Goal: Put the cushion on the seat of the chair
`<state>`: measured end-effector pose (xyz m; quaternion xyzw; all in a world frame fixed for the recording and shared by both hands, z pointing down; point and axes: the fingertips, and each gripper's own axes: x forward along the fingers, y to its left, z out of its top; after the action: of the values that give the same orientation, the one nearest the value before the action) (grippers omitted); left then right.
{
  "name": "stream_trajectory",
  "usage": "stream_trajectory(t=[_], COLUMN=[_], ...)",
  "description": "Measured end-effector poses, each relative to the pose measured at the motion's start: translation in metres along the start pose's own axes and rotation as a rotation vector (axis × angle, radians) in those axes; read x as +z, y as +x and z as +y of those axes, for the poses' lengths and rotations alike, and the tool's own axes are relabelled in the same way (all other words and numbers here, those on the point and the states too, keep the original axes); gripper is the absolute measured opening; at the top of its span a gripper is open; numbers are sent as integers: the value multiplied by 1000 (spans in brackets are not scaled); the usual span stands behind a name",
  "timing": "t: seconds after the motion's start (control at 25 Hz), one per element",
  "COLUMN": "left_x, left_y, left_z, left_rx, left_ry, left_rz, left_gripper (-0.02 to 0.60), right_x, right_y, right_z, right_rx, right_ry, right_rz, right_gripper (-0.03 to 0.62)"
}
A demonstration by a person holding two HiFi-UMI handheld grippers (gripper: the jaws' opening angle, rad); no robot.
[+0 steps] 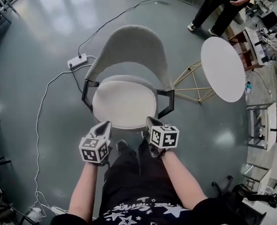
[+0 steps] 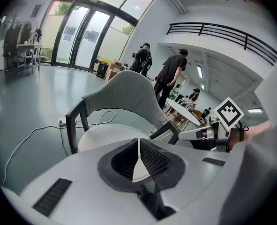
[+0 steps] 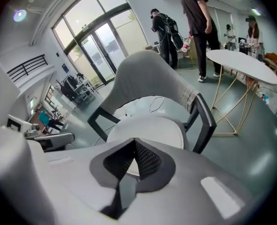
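Since the cushion (image 1: 124, 102) lies flat on the seat of the chair (image 1: 129, 46), between its two dark armrests, the placing appears complete. Nothing seems left but to draw the tools clear.

The left gripper (image 1: 104, 125) and the right gripper (image 1: 152, 122) hover just in front of the chair's front edge, one toward each front corner. Each has its jaws brought together, with nothing between the pads, and neither holds the cushion.

Head view: from above, the cushion covers nearly the whole seat. A round table (image 1: 222, 69) stands to the right of the chair. A power strip (image 1: 77, 61) lies on the floor behind the chair, to its left.

Gripper views: these show what the head view cannot. The pads meet tip to tip, the cushion is seen low from the front beneath the curved backrest, and tall glass doors (image 2: 77, 36) stand far behind the chair. Each gripper view also catches the other gripper beside the chair.
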<state>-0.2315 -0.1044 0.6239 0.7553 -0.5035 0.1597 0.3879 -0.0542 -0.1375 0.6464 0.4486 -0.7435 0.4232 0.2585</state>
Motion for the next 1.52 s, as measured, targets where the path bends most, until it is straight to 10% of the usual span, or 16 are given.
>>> stream_trajectory(t=[0.64,1.52], left_x=[45,6], left_y=[-73,-102], left_z=[-44,-176], left_rx=[128,423], left_ry=[-39,-151], left_rz=[-180,-375], left_gripper=[20,20], right_x=[86,102], right_y=[-62,-144], right_z=[72,-1], right_rx=[263,565], right_ry=[-194,-318], right_rz=[-70,-10], right_gripper=[3,3])
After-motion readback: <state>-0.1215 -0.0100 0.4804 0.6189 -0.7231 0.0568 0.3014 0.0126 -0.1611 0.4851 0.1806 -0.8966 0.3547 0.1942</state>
